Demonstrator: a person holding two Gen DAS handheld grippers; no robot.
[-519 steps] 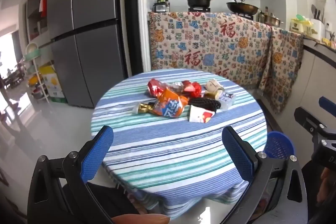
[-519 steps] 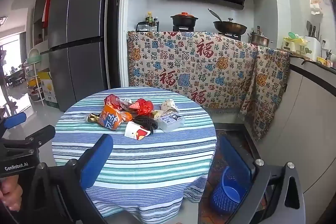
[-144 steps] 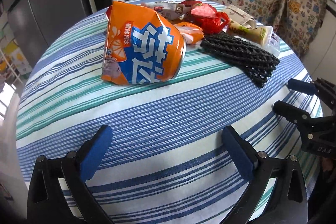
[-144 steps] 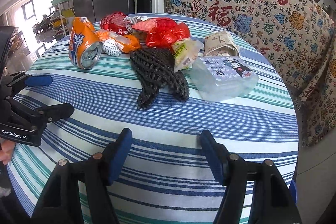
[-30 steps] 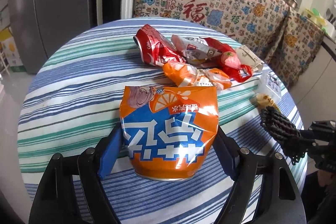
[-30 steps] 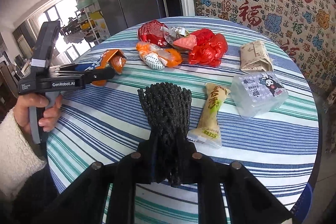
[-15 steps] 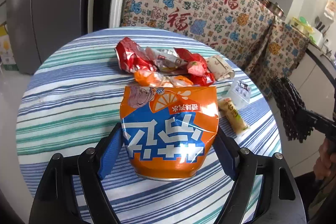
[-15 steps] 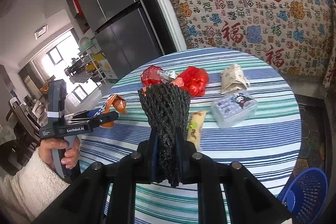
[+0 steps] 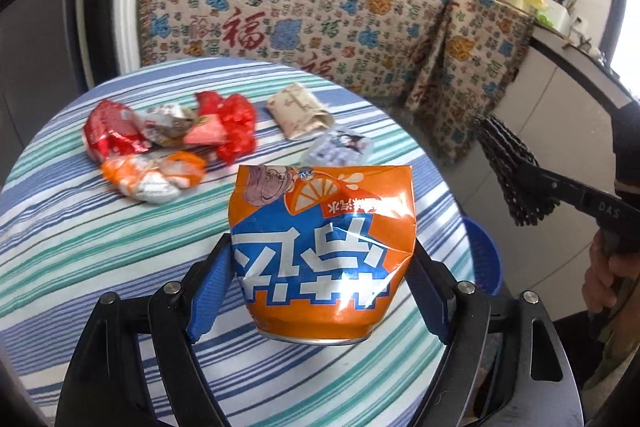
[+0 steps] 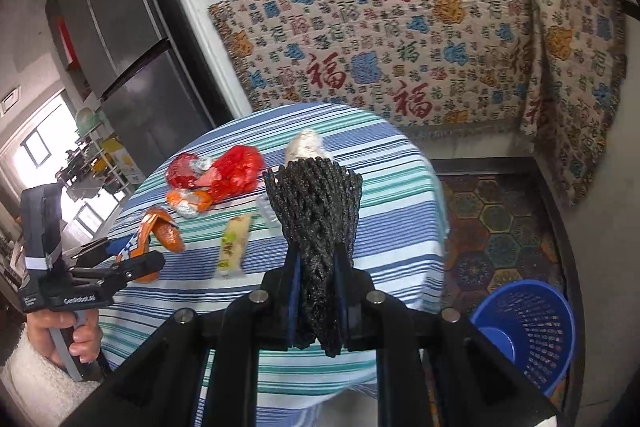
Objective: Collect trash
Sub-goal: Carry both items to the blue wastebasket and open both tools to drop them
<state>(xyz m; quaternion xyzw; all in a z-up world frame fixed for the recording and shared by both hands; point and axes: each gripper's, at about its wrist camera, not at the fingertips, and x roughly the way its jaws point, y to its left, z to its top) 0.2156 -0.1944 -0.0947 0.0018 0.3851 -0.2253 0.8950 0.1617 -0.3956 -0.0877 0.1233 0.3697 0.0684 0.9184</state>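
Observation:
A crushed orange and blue drink can (image 9: 322, 247) hangs above the striped round table (image 9: 80, 227), with my left gripper (image 9: 320, 279) shut on its sides. My right gripper (image 10: 316, 287) is shut on a black foam net sleeve (image 10: 314, 211), held up off the table near its right side; the sleeve (image 9: 508, 167) also shows at the right of the left wrist view. A blue mesh waste basket (image 10: 528, 331) stands on the floor at the table's right, below and right of the right gripper. A red crushed can (image 9: 108, 135), red plastic bag (image 9: 236, 127) and orange wrapper (image 9: 152, 175) lie on the table.
A beige paper packet (image 9: 298, 111), a clear plastic box (image 9: 340, 149) and a long yellow snack wrapper (image 10: 232, 247) also lie on the table. Behind it hang patterned cloths (image 10: 400, 43) over a counter. A grey fridge (image 10: 120, 27) stands at the left. A patterned floor mat (image 10: 500, 219) lies by the basket.
Both grippers have lifted and swung right with their loads. The sleeve has come off the table and now hangs near the table's right edge; the basket has come into the right wrist view.

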